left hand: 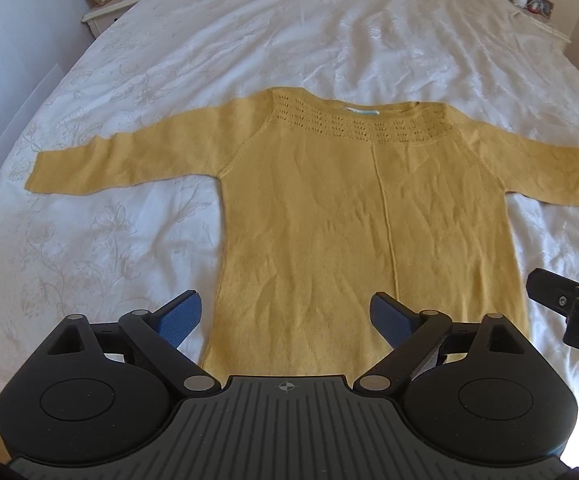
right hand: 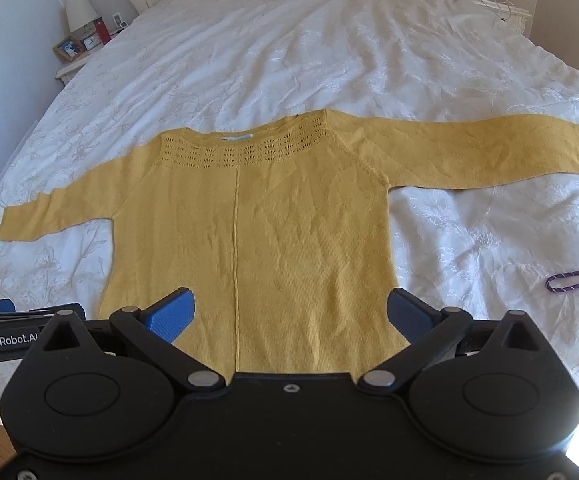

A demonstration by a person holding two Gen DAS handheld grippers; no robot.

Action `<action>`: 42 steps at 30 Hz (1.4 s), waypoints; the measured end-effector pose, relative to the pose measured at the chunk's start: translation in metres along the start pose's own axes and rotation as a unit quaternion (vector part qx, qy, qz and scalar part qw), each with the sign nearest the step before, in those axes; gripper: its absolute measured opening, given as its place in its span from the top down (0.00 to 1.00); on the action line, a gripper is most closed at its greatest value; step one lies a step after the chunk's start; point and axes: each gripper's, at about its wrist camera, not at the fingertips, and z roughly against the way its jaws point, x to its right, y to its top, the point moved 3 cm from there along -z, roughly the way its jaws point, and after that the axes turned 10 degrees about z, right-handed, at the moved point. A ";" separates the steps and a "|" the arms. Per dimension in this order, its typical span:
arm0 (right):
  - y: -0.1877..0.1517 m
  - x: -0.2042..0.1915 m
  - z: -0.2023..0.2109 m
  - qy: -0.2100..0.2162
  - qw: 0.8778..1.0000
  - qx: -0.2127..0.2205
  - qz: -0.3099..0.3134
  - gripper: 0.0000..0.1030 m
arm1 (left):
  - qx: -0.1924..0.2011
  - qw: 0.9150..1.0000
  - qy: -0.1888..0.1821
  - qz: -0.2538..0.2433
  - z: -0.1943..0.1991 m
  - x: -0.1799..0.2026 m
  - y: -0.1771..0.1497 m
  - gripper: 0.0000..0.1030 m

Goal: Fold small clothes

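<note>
While I hold both tools above the foot edge of the bed [left hand: 249, 40], the yellow sweater [left hand: 349, 208] lies flat on the white cover, neckline toward the headboard, sleeves spread out to each side. My left hand-held gripper [left hand: 285, 318] is spread wide over the hem near its left corner, touching nothing. My right hand-held gripper [right hand: 289, 314] is likewise spread, empty, over the hem. A purple cord [right hand: 577, 280] lies near the bed's right edge.

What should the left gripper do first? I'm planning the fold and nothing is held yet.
Probably reach the left gripper, open and empty, out to the left sleeve: the yellow sweater lies flat on the bed, both sleeves spread sideways.
</note>
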 end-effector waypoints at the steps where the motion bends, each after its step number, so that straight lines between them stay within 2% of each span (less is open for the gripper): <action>1: 0.004 0.001 -0.002 -0.001 1.000 0.009 -0.002 0.01 | 0.006 1.000 -0.007 0.000 -0.002 0.000 0.006 0.11; 6: 0.023 0.001 -0.005 -0.017 0.997 0.076 0.004 0.01 | 0.053 0.998 -0.046 -0.001 -0.007 0.000 0.033 0.12; 10: 0.037 0.007 0.001 -0.057 0.989 0.139 0.003 0.01 | 0.108 0.992 -0.064 -0.011 -0.008 0.003 0.049 0.12; 13: 0.046 0.020 0.002 -0.077 0.984 0.159 -0.008 0.01 | 0.132 0.988 -0.081 -0.023 -0.012 0.006 0.060 0.11; 16: 0.052 0.038 -0.005 -0.098 0.984 0.145 -0.025 0.01 | 0.130 0.985 -0.113 -0.018 -0.018 0.008 0.066 0.11; 19: 0.055 0.059 -0.016 -0.131 0.984 0.123 -0.020 0.01 | 0.127 0.984 -0.127 0.002 -0.023 0.007 0.068 0.11; 23: 0.057 0.090 -0.027 -0.143 0.985 0.098 -0.010 0.01 | 0.129 0.987 -0.097 0.001 -0.027 0.011 0.066 0.11; 28: 0.059 0.147 -0.037 -0.124 0.988 0.089 -0.036 0.01 | 0.123 0.991 -0.048 -0.002 -0.029 0.019 0.059 0.11; 30: 0.061 0.174 -0.042 -0.117 0.989 0.083 -0.046 0.02 | 0.101 0.994 -0.042 0.008 -0.032 0.024 0.057 0.11; 33: 0.064 0.214 -0.049 -0.123 0.989 0.071 -0.042 0.11 | 0.067 0.997 -0.038 0.018 -0.037 0.037 0.050 0.12; 42: 0.074 0.353 -0.076 -0.136 0.988 0.031 -0.070 0.12 | 0.039 0.998 -0.013 0.051 -0.041 0.085 0.030 0.12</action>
